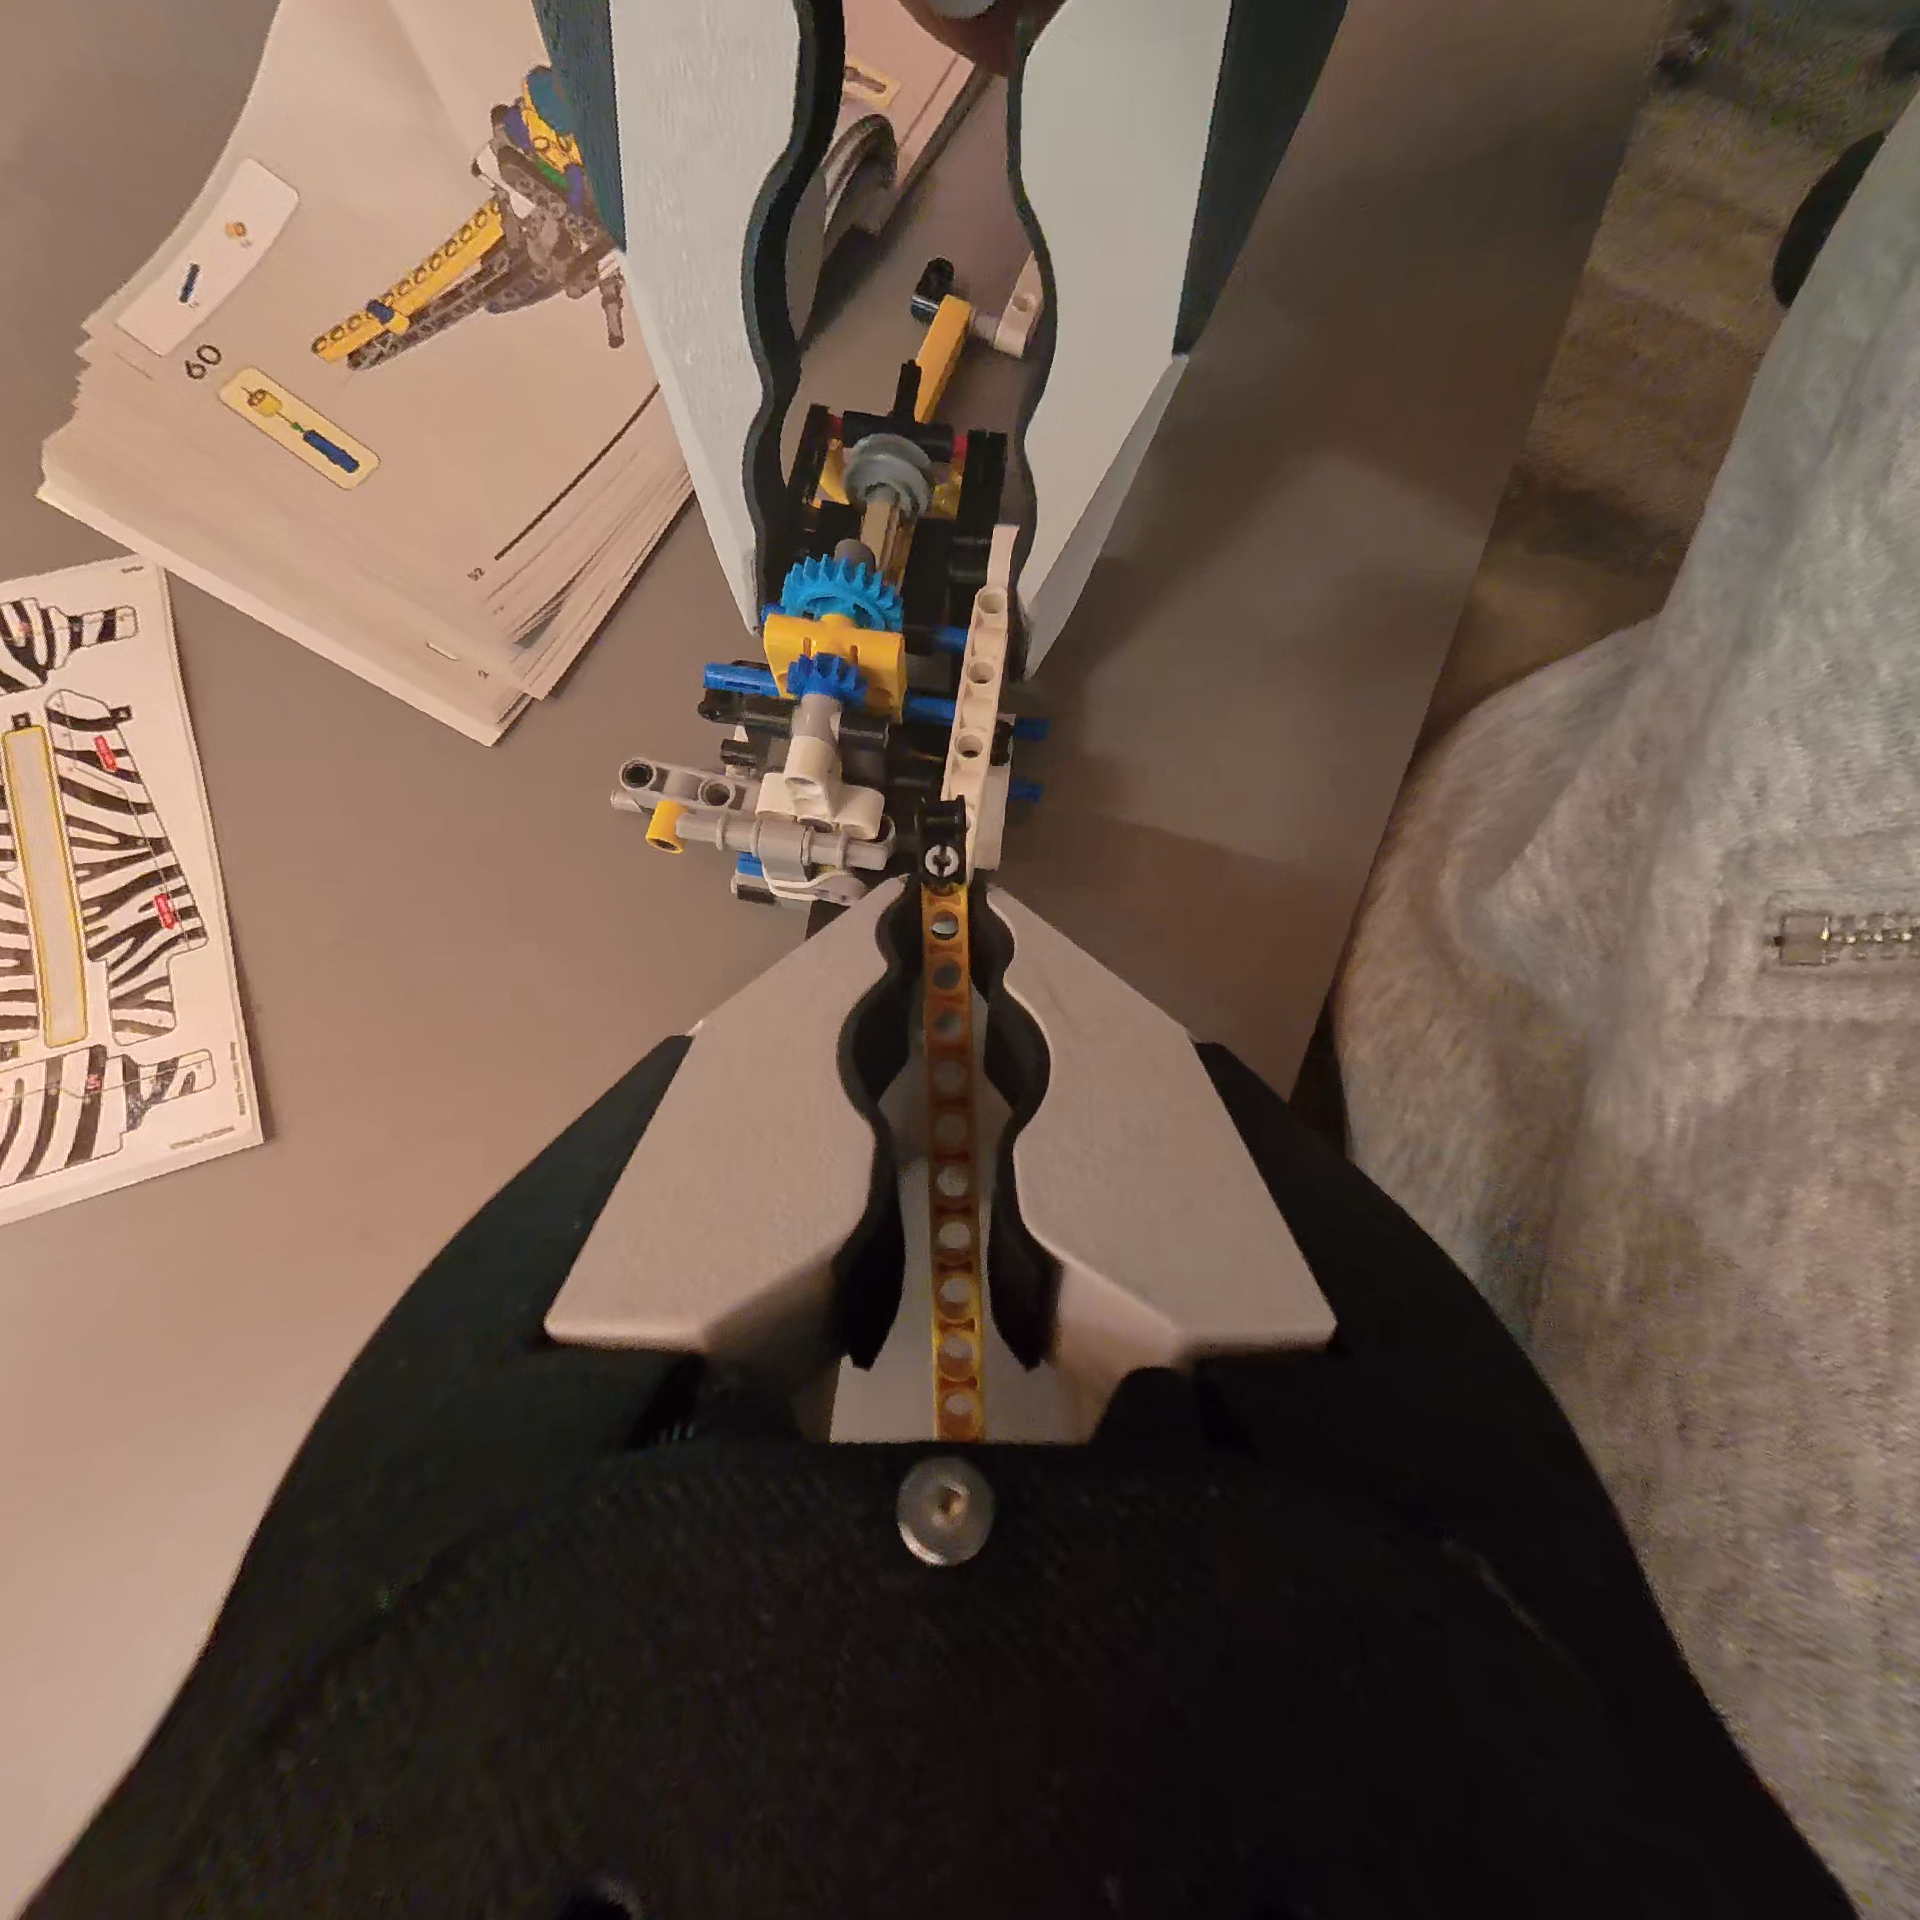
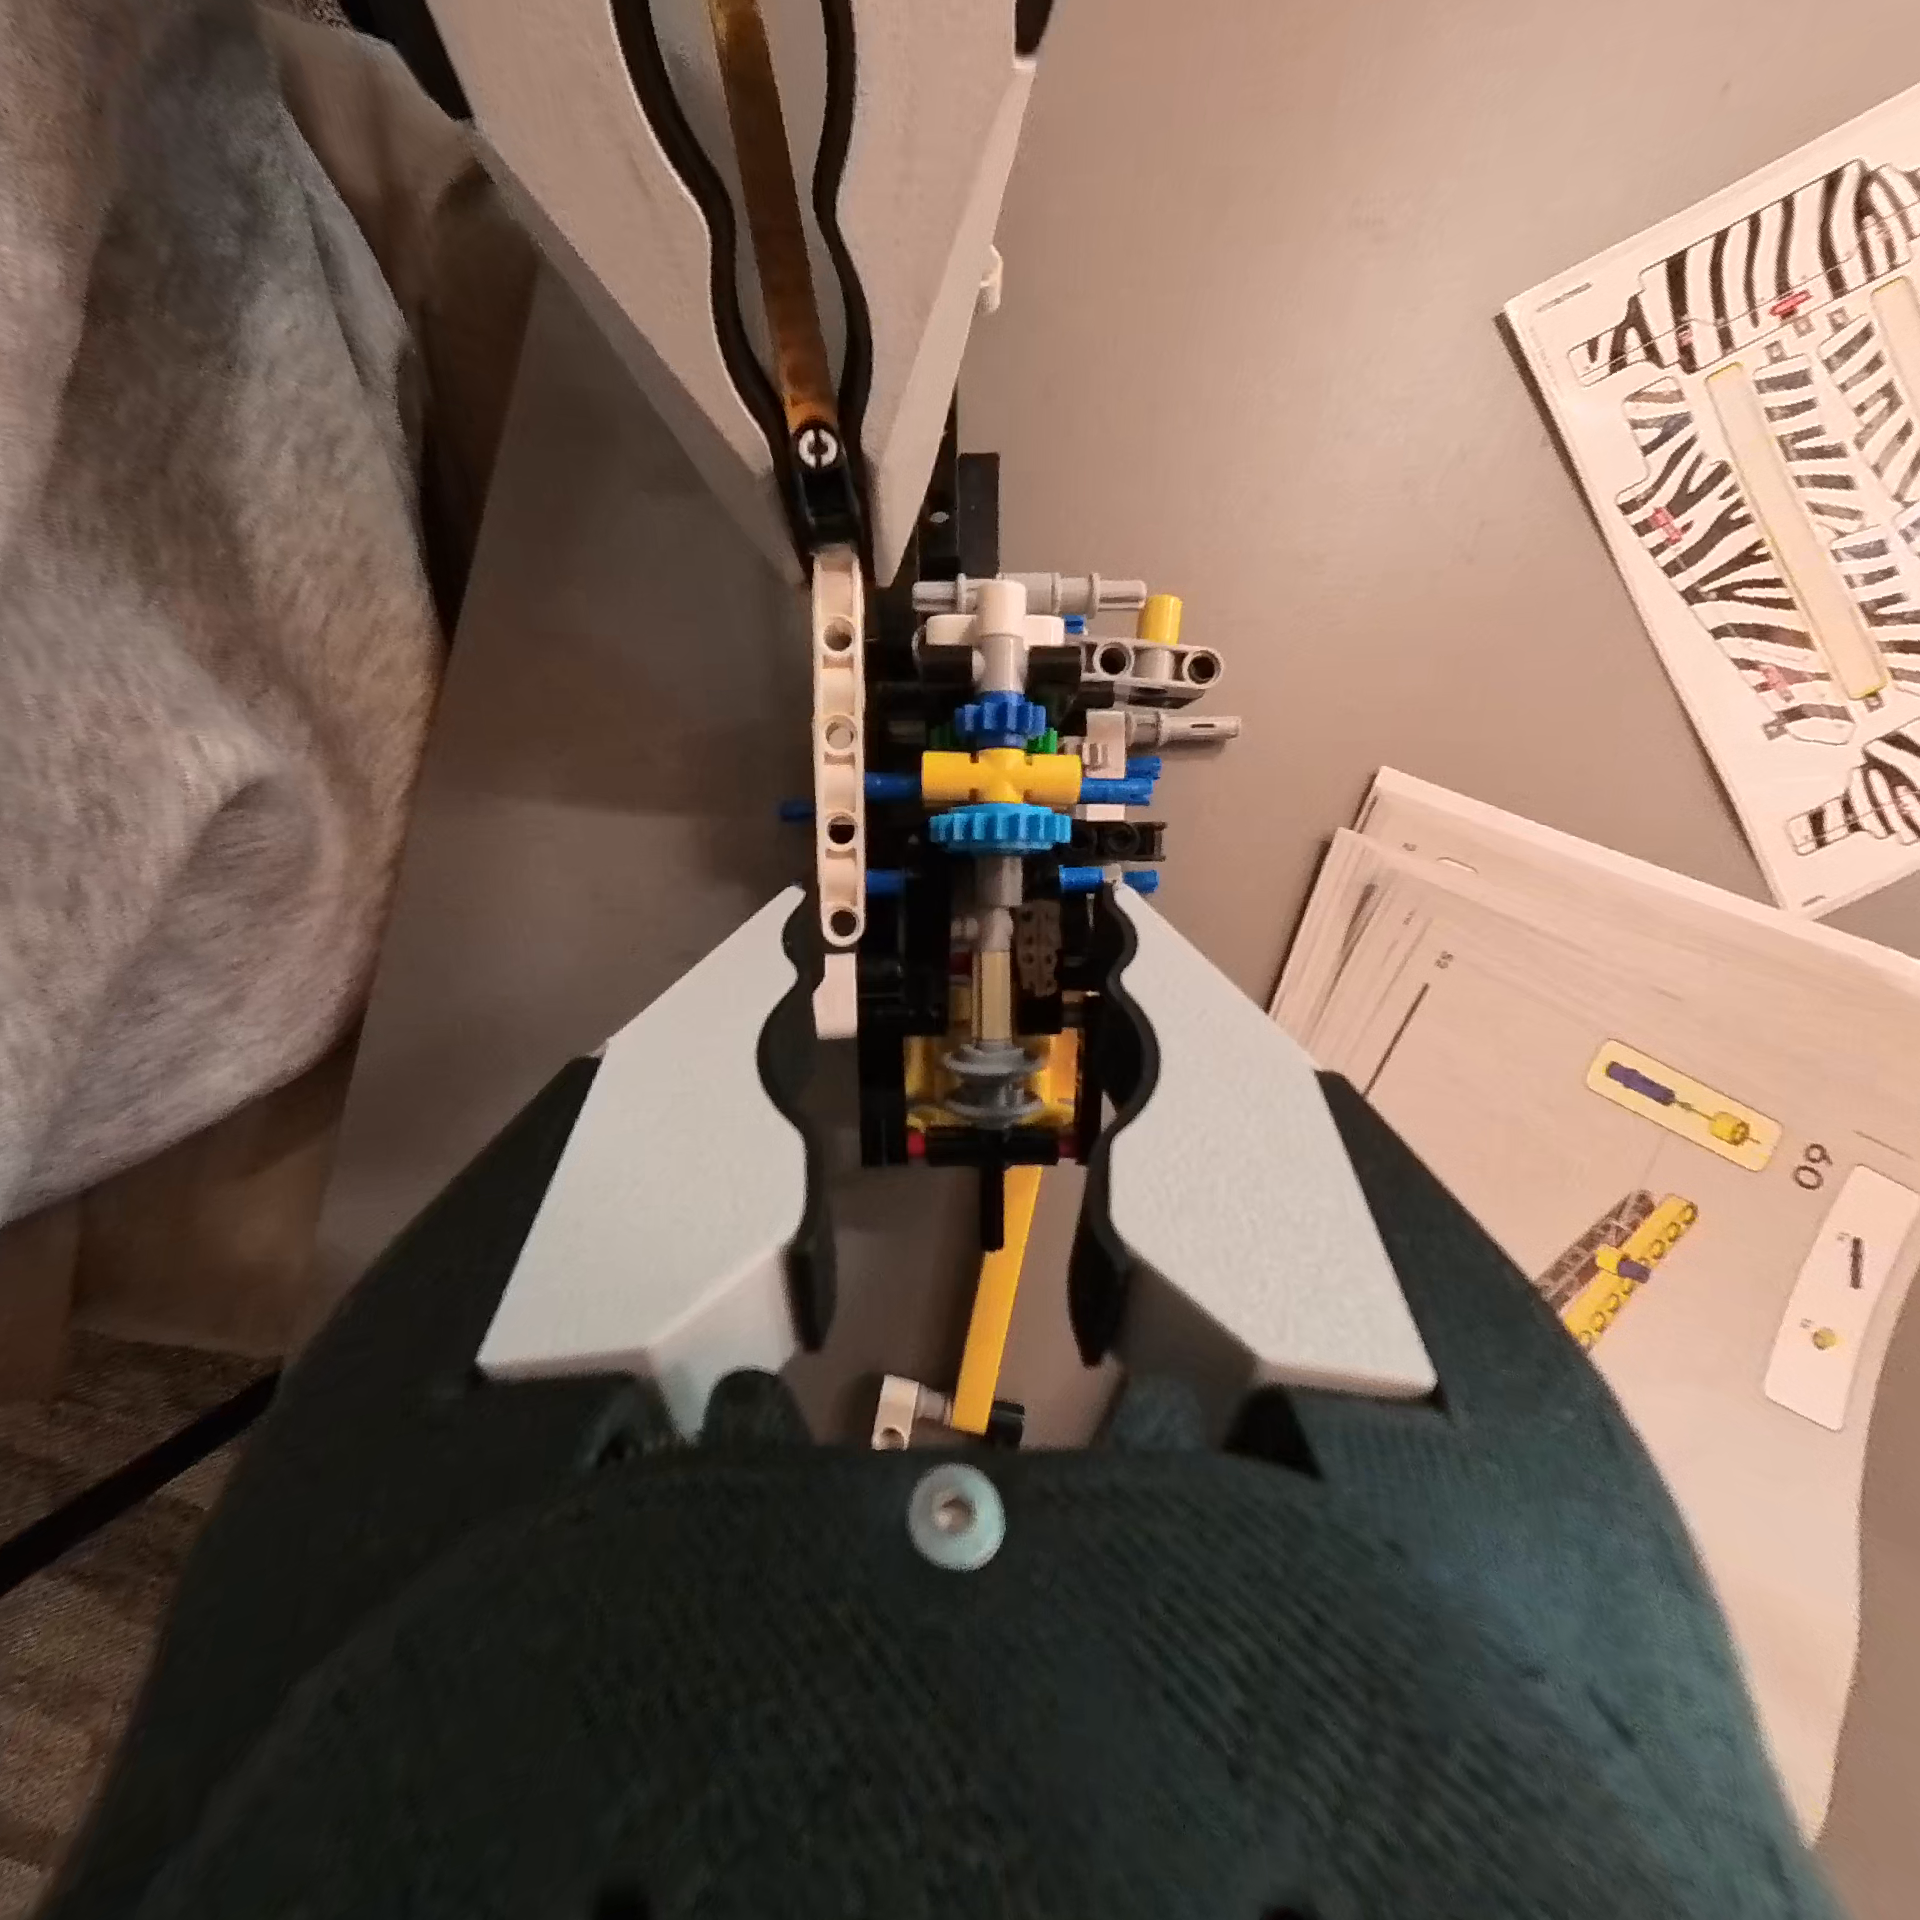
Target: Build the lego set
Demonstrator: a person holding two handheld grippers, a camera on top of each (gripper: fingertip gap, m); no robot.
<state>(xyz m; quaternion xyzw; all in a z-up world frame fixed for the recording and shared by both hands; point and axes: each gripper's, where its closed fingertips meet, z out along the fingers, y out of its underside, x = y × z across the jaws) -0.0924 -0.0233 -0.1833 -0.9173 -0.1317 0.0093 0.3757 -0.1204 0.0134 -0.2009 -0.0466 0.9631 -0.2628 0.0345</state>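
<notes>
A half-built Lego model (image 1: 862,665) with black frame, blue gears, a yellow block and a white beam is held over the grey table between the two grippers. My left gripper (image 1: 943,904) is shut on a long yellow holed beam (image 1: 951,1143) with a black connector at its tip, which meets the white beam (image 1: 977,686) of the model. My right gripper (image 2: 961,914) is shut on the model's black frame (image 2: 987,997). In the right wrist view the left gripper (image 2: 831,488) shows at the top with the yellow beam (image 2: 774,260).
An open instruction booklet (image 1: 343,343) lies at the back left and also shows in the right wrist view (image 2: 1621,1122). A zebra-striped sticker sheet (image 1: 94,883) lies left of it. A person's grey fleece (image 1: 1662,935) borders the table edge.
</notes>
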